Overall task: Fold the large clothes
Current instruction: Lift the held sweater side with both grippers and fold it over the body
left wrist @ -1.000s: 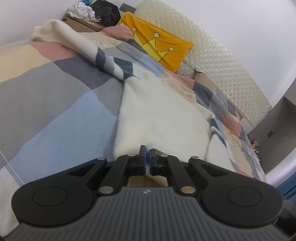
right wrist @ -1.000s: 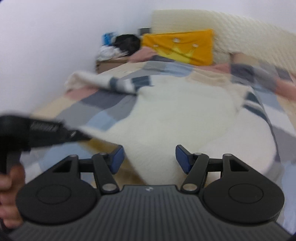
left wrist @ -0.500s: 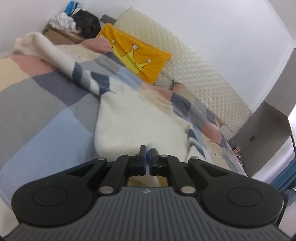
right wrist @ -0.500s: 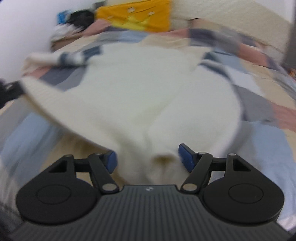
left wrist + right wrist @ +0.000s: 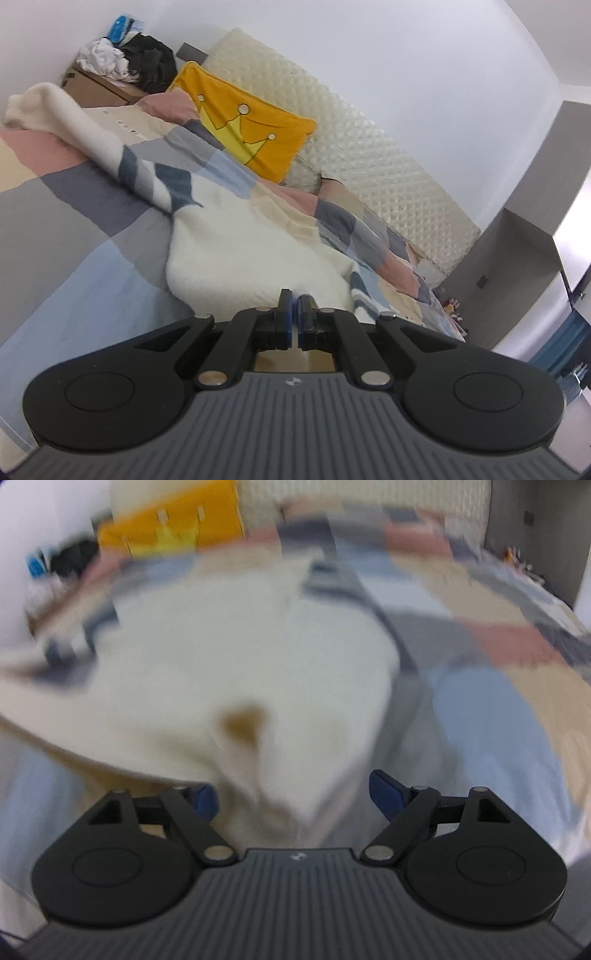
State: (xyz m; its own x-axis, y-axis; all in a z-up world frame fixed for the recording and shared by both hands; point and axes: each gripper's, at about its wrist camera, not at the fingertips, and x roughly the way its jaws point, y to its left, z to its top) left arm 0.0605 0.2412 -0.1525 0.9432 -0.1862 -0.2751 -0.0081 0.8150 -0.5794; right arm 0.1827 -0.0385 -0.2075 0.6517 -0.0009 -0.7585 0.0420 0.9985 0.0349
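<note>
A large cream sweater (image 5: pixel 240 251) with dark blue zigzag bands on its sleeves lies spread on the patchwork bed. My left gripper (image 5: pixel 294 314) is shut on the sweater's near hem. In the blurred right wrist view the same sweater (image 5: pixel 236 672) fills the middle. My right gripper (image 5: pixel 293 797) is open, and a lifted fold of the hem lies between its blue pads without being pinched. One sleeve (image 5: pixel 74 133) stretches to the far left.
The bed carries a patchwork cover (image 5: pixel 74 229) of blue, grey, pink and beige. A yellow crown pillow (image 5: pixel 251 125) leans on a quilted cream headboard (image 5: pixel 369 162). A box with piled clothes (image 5: pixel 125 62) stands in the far corner. A grey cabinet (image 5: pixel 517 266) is at right.
My right gripper has swung right and dropped low over the sweater's hem, staying open. My left gripper stays shut on the hem and has tilted, lifting slightly.
</note>
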